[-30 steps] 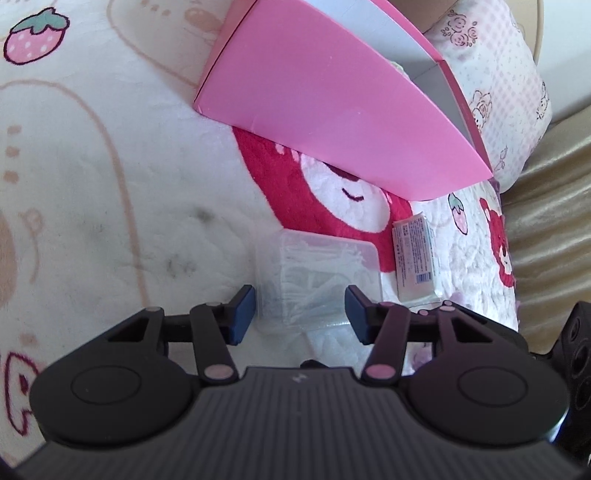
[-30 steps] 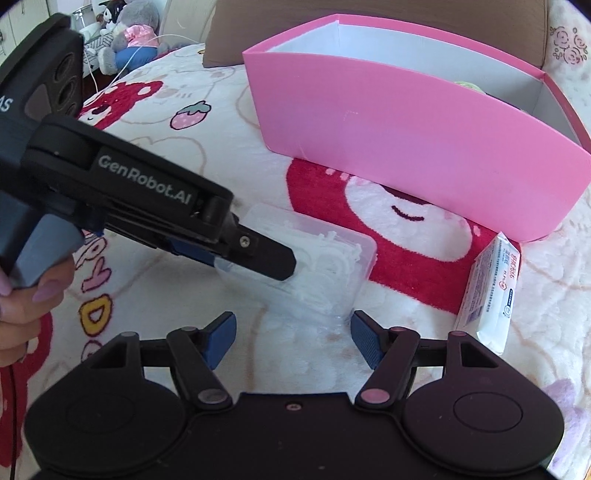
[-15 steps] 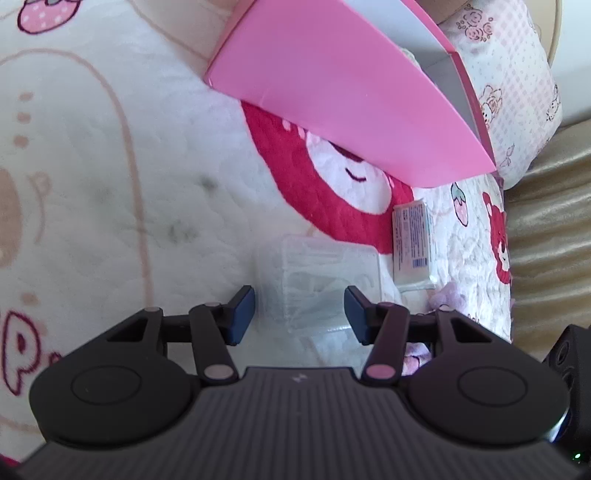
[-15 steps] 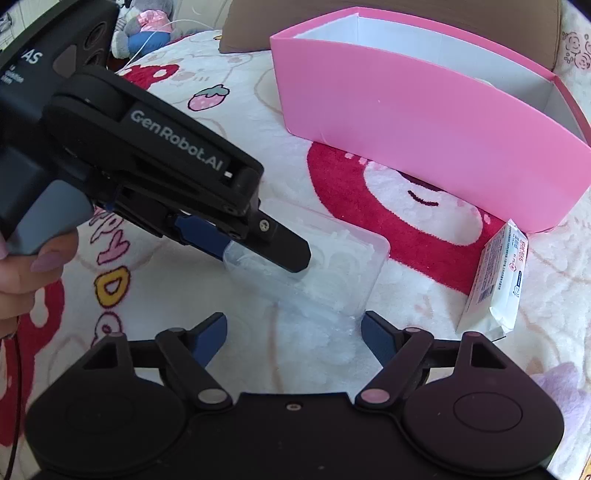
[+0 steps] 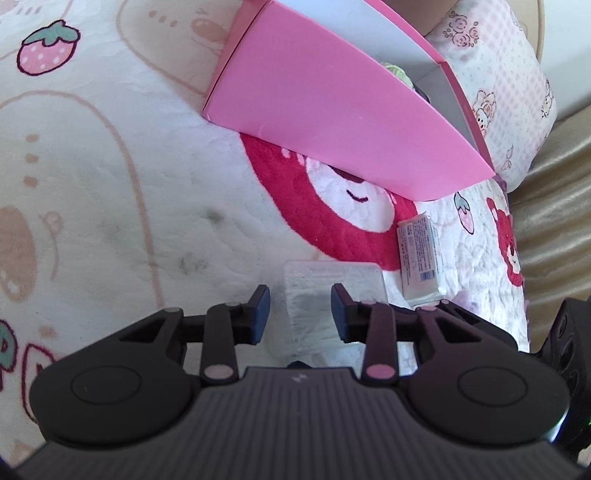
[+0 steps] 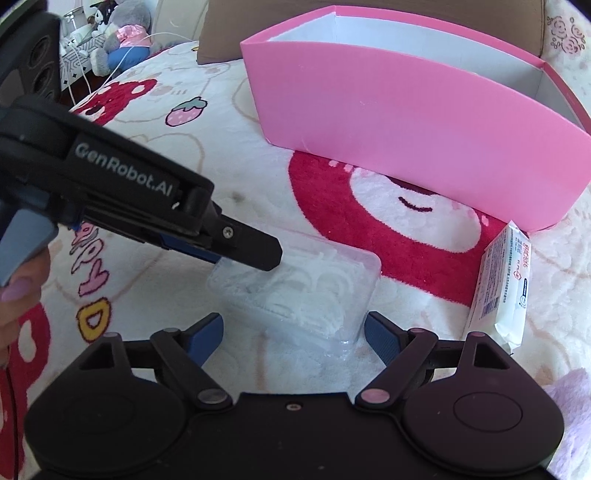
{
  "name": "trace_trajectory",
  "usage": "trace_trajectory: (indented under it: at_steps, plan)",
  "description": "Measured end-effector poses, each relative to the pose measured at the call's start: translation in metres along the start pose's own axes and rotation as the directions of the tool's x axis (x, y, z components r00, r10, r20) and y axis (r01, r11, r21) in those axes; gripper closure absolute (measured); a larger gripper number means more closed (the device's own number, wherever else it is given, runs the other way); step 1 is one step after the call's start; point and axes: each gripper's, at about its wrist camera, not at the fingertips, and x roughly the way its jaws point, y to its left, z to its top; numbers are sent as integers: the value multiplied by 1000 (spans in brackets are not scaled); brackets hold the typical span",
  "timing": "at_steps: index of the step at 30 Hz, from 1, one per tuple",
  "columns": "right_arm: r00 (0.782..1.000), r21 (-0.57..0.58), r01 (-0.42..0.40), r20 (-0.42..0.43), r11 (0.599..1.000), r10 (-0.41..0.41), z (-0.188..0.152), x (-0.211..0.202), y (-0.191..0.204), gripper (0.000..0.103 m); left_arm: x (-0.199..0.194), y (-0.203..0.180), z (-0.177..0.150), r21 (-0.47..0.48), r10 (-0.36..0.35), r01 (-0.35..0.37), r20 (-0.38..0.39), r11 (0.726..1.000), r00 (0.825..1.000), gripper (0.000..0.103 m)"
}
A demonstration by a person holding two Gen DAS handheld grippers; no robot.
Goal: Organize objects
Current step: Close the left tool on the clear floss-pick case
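A clear plastic box of white floss picks (image 6: 299, 288) lies on the bear-print blanket; it also shows in the left wrist view (image 5: 332, 291). My left gripper (image 5: 300, 314) is open, its blue pads either side of the box's near end; its body (image 6: 147, 218) reaches in from the left in the right wrist view. My right gripper (image 6: 293, 334) is open wide, just short of the box. A white tissue pack (image 6: 502, 288) lies to the right, also in the left wrist view (image 5: 421, 258). The open pink box (image 6: 424, 147) stands behind, also in the left wrist view (image 5: 332, 122).
A pink patterned pillow (image 5: 506, 96) lies beyond the pink box. A beige quilted surface (image 5: 554, 229) borders the blanket on the right. A plush toy (image 6: 118, 33) and cables sit far back left. A greenish item (image 5: 397, 70) shows inside the pink box.
My left gripper has narrowed its opening around the floss box's end. My right gripper has moved closer to the box and stayed open.
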Motion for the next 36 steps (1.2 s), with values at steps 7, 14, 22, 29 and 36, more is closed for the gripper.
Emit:
trace_trajectory:
  at_steps: [7, 14, 22, 29, 36]
  plan:
    - [999, 35, -41, 26, 999, 40, -1, 3, -10, 11, 2, -12, -4, 57, 35, -36, 10, 998, 999, 59]
    - [999, -32, -12, 38, 999, 14, 0, 9, 1, 7, 5, -7, -9, 55, 2, -4, 27, 998, 1000, 55]
    - [994, -14, -61, 92, 998, 62, -8, 4, -9, 8, 4, -12, -16, 75, 7, -11, 41, 997, 999, 54]
    - [989, 6, -106, 103, 994, 105, -15, -8, -9, 15, -8, -12, -14, 68, 11, -9, -28, 998, 1000, 55]
    - [987, 23, -133, 98, 991, 130, -24, -18, -5, 19, -19, -23, -25, 107, 66, -61, -44, 992, 997, 54]
